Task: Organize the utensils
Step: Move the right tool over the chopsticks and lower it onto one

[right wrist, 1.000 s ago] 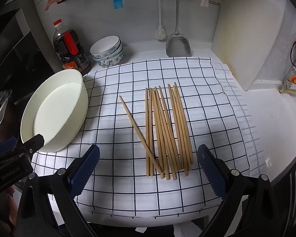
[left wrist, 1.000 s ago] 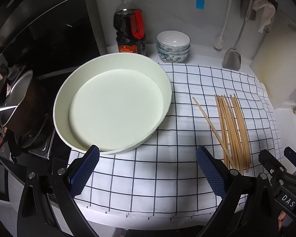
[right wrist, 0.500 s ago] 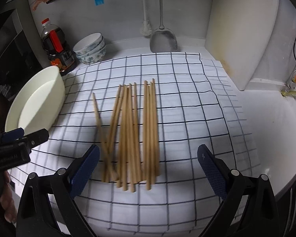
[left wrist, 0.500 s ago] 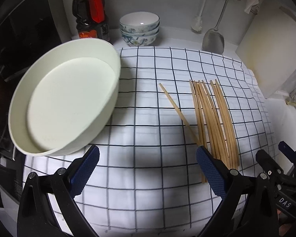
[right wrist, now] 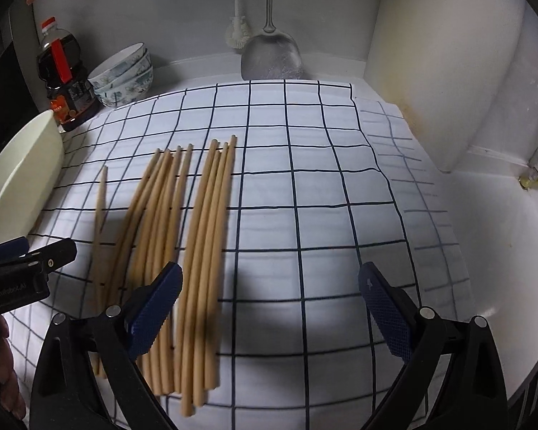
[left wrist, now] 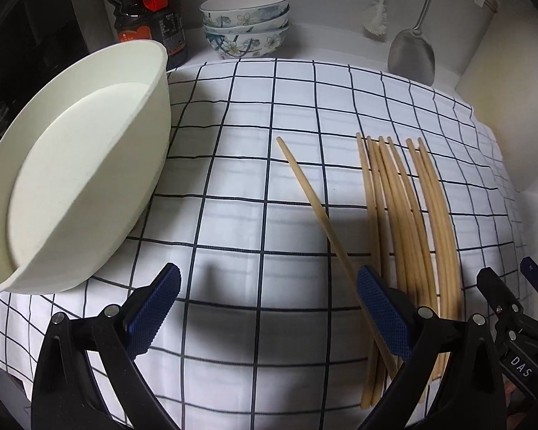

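Observation:
Several wooden chopsticks (left wrist: 409,215) lie side by side on a white cloth with a dark grid (left wrist: 254,193); one chopstick (left wrist: 319,208) lies slanted, apart on their left. They also show in the right wrist view (right wrist: 197,236). A large cream basin (left wrist: 71,179) stands on the cloth's left side. My left gripper (left wrist: 267,308) is open and empty, low over the cloth, its right finger over the chopsticks' near ends. My right gripper (right wrist: 269,308) is open and empty, its left finger over the chopsticks' near part.
A dark sauce bottle (left wrist: 147,10) and stacked patterned bowls (left wrist: 245,21) stand at the back. A metal spatula (right wrist: 270,57) and a brush (right wrist: 238,18) hang on the wall. A pale cutting board (right wrist: 444,61) leans at the right. The white counter (right wrist: 498,251) lies right of the cloth.
Both grippers have come lower and closer to the cloth. The left gripper's view has swung right, away from the basin. The chopsticks now lie left in the right wrist view. Nothing was grasped.

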Demonstrator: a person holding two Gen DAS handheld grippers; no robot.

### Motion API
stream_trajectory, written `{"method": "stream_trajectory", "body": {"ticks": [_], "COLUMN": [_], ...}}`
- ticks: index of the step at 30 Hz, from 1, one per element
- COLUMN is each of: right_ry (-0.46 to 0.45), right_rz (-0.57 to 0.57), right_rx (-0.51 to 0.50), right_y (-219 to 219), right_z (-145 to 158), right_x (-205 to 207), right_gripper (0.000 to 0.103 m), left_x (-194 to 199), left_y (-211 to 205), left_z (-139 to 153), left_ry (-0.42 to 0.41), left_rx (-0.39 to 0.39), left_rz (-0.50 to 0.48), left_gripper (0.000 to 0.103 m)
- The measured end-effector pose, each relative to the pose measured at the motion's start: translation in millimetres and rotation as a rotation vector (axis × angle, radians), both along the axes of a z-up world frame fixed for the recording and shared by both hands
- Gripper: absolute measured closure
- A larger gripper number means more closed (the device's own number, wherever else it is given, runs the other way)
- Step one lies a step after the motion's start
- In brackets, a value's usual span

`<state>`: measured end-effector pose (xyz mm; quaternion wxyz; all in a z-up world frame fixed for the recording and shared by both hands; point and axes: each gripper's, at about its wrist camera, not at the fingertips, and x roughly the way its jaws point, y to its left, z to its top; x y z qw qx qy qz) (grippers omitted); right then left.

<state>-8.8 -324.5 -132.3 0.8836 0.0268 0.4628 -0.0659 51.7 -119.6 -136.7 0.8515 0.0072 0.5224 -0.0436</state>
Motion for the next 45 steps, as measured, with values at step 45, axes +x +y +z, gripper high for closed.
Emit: {"method": "stream_trajectory", "body": {"ticks": [45], "right_ry": [0.016], "right_rz": [0.030], "right_rx": [-0.125], "right_y": [4.9], "right_z": [-29.8], "right_x": [3.6], "right_gripper": [0.010], "left_x": [-4.3], "left_y": [9.3], "left_z": [-20.2], "left_ry": [-0.026], "left_rx": [0.078], "left_rz": [0.028], "left_gripper": [0.011]}}
